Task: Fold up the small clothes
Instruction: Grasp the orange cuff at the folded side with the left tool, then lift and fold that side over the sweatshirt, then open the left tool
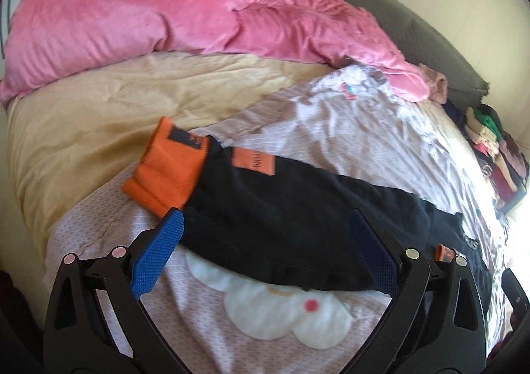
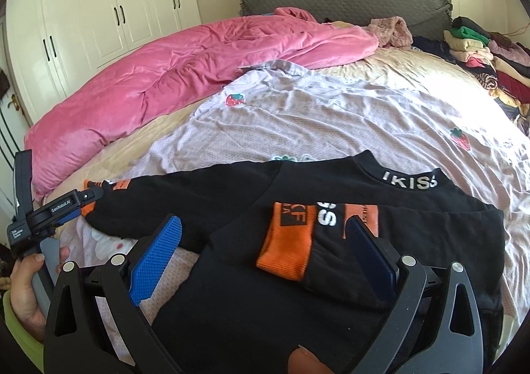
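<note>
A black sweater (image 2: 232, 195) with an "IKISS" collar (image 2: 410, 180) lies flat on the lilac bedsheet (image 2: 298, 122). One sleeve is folded across its body, orange cuff (image 2: 285, 248) on top. The other sleeve (image 1: 281, 208) stretches out sideways and ends in an orange cuff (image 1: 162, 172). My left gripper (image 1: 266, 221) is open, its blue pads either side of that outstretched sleeve, just behind the cuff. In the right wrist view a hand (image 2: 26, 278) holds it, the left gripper (image 2: 96, 191) by the cuff. My right gripper (image 2: 263, 228) is open above the folded sleeve, holding nothing.
A pink duvet (image 2: 185, 76) is bunched along the far side of the bed. A grey headboard cushion (image 2: 344, 3) stands behind it. A pile of folded clothes (image 2: 480, 52) sits at the far right edge. White wardrobe doors (image 2: 109, 13) line the wall.
</note>
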The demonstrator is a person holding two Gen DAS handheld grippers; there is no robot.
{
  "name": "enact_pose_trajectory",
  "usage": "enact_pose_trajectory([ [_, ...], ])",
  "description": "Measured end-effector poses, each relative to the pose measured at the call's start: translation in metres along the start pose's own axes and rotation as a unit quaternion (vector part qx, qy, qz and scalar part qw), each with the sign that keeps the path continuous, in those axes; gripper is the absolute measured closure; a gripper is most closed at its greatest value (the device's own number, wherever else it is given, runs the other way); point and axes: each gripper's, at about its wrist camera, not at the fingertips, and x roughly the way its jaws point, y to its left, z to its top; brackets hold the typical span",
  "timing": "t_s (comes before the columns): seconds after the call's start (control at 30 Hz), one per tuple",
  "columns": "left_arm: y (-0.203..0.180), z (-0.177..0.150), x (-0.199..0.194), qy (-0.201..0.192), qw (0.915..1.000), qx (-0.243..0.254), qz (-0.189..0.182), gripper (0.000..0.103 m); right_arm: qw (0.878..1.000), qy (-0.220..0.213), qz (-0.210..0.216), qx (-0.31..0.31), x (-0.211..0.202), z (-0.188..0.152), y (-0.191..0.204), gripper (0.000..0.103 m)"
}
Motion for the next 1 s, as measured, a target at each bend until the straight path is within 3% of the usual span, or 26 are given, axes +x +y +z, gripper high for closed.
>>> enact_pose_trajectory([
  [0.2,0.028,-0.002,0.017,0.026,0.9986,-0.044,0.011,0.010,1.000,0.002,0.007,-0.004,0.006,0.002,0.006,0.004],
  [0.33,0.048,-0.006,0.027,0.032,0.9952,-0.090,-0.019,0.010,1.000,0.005,0.008,0.002,0.009,-0.002,0.005,0.004],
  [0.47,0.064,-0.006,0.026,0.009,0.9883,-0.144,-0.050,0.012,1.000,0.010,0.009,0.009,0.011,-0.006,0.001,0.004],
  [0.63,0.072,-0.003,0.031,-0.005,0.9835,-0.174,-0.049,0.037,1.000,0.013,0.008,0.018,0.011,-0.009,-0.006,0.004],
  [0.73,0.074,0.002,0.035,-0.010,0.9827,-0.178,-0.051,0.060,1.000,0.015,0.005,0.021,0.011,-0.011,-0.009,0.004],
  [0.8,0.072,0.002,0.035,-0.015,0.9831,-0.175,-0.049,0.080,1.000,0.015,0.006,0.027,0.010,-0.012,-0.012,0.004],
  [0.9,0.066,0.004,0.023,-0.037,0.9849,-0.159,-0.057,0.094,0.999,0.017,0.007,0.032,0.010,-0.015,-0.014,0.004],
  [1.0,0.054,0.006,0.006,-0.062,0.9868,-0.134,-0.067,0.096,0.999,0.021,0.007,0.034,0.009,-0.020,-0.016,0.004],
])
